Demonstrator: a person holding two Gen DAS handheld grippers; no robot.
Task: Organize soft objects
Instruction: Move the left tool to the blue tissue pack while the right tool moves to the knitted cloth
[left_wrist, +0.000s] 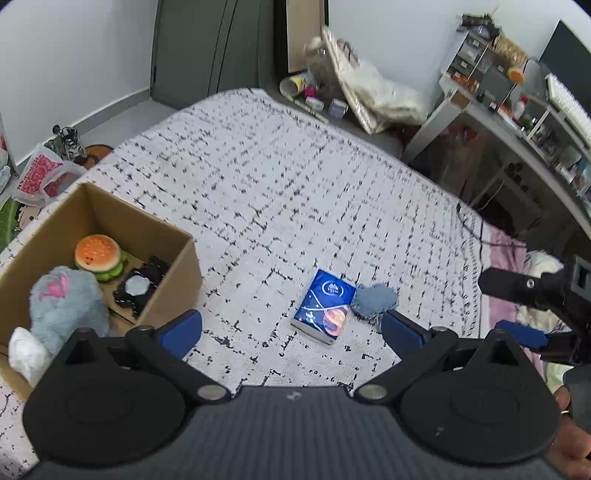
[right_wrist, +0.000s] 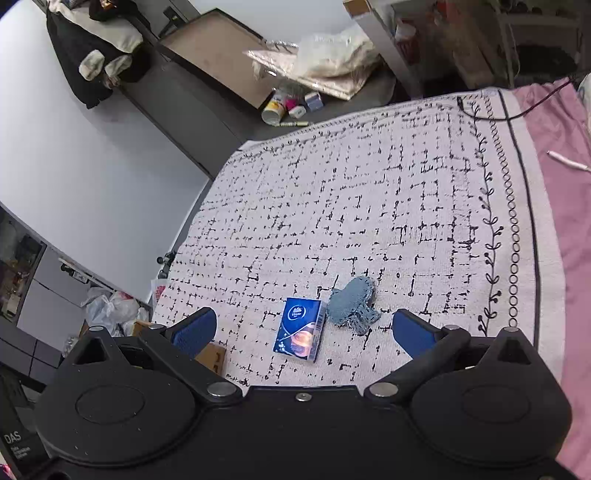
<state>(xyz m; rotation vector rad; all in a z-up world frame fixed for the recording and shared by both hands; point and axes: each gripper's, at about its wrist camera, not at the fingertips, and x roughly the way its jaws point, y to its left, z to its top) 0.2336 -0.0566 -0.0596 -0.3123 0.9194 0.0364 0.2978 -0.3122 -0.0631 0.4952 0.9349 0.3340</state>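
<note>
Both tongs hover above a bed covered by a white blanket (left_wrist: 277, 192) with a black broken-grid pattern.

Left tongs (left_wrist: 291, 330): blue-padded fingers spread wide apart, nothing between them. Right tongs (right_wrist: 304, 330): fingers likewise spread wide apart and empty. In the left wrist view the right tongs appear at the right edge of the frame, above the pink sheet (left_wrist: 502, 243) that shows beyond the blanket's border.

Items on the blanket:
- A blue tissue pack (left_wrist: 322, 306) lies flat on the blanket, in the near part of both views, between the finger lines of each tongs.
- A small blue-grey knitted piece (left_wrist: 375, 297) lies just beside the pack on its right, touching or nearly touching its edge; which of the two cannot be told.

Cardboard box (left_wrist: 162, 229): open-topped, standing on the blanket near its left edge, well apart from the tissue pack. Contents:
- A plush hamburger (left_wrist: 98, 256) toward the far side.
- A black object with a pale centre (left_wrist: 138, 286) just beside the hamburger.
- A fluffy grey-blue plush with pink markings (left_wrist: 64, 312) at the near side.
- A white soft item (left_wrist: 26, 352) against the plush, at the box's near corner.

In the right wrist view, a decorated black border (right_wrist: 511, 236) runs along the blanket's right edge.
</note>
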